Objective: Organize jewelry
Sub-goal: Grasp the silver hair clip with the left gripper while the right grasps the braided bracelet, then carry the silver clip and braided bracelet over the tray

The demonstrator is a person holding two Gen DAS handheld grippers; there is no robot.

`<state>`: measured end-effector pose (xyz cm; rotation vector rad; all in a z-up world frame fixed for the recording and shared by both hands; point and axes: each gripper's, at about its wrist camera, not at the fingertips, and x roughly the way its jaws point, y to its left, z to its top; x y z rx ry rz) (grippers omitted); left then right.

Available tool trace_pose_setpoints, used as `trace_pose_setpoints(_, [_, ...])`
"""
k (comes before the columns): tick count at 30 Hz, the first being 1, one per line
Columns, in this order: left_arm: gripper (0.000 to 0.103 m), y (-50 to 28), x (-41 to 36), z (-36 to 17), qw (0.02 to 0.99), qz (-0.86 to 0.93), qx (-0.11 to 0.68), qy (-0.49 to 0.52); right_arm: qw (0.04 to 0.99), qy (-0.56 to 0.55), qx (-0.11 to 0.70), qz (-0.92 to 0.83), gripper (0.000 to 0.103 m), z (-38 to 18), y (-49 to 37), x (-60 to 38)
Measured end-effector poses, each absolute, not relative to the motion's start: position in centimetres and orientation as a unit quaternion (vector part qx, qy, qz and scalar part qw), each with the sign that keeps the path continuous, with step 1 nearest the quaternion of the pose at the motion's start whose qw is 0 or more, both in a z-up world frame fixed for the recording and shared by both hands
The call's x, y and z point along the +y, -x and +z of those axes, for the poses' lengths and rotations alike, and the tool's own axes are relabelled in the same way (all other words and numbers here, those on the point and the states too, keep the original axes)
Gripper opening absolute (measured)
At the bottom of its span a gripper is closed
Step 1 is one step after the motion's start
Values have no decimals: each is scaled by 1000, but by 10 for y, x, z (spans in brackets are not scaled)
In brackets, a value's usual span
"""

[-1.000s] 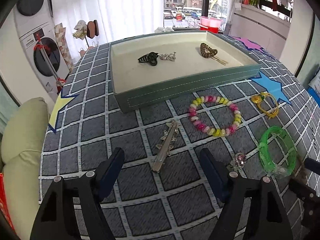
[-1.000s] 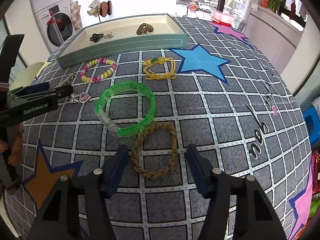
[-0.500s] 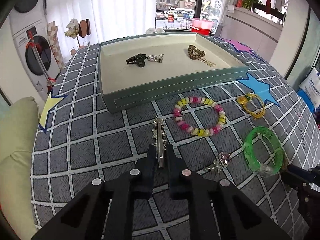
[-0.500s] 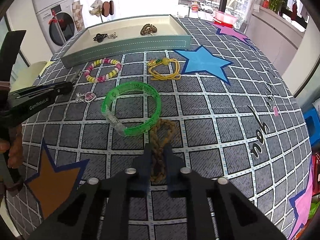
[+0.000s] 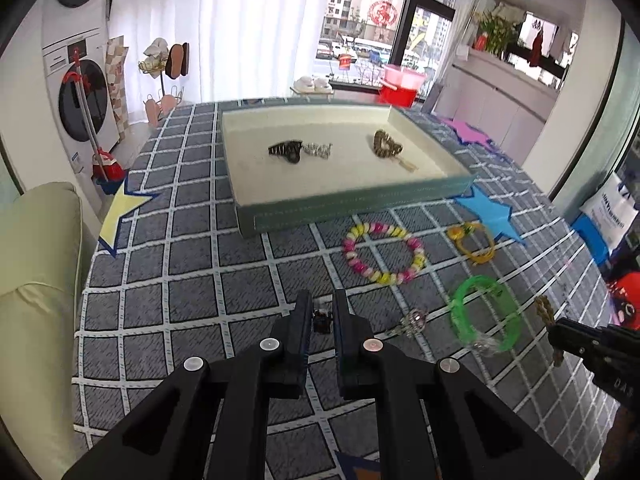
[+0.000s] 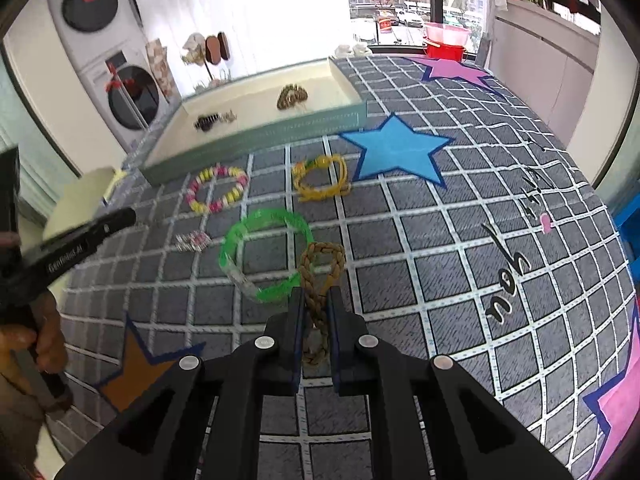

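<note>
Both jaws now clamped: left gripper pinching the metal hair clip, right gripper pinching the braided bracelet. Lifted, ready for the tray.

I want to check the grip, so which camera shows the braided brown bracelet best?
The right wrist view: the braided brown bracelet hangs pinched between the right gripper jaws, its loop plainly visible. The left wrist view shows only a sliver at the far right edge.

Bright window, white curtain, stacked washers, pale sofa.
</note>
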<state>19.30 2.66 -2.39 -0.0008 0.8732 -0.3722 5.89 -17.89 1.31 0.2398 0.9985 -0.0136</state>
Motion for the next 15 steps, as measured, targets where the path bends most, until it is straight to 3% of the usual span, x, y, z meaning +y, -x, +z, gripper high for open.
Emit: trace_pose_setpoints(15, [25,-204,25,16,903,-194,381,31,885,-129,447,22,12,51,-96,-186])
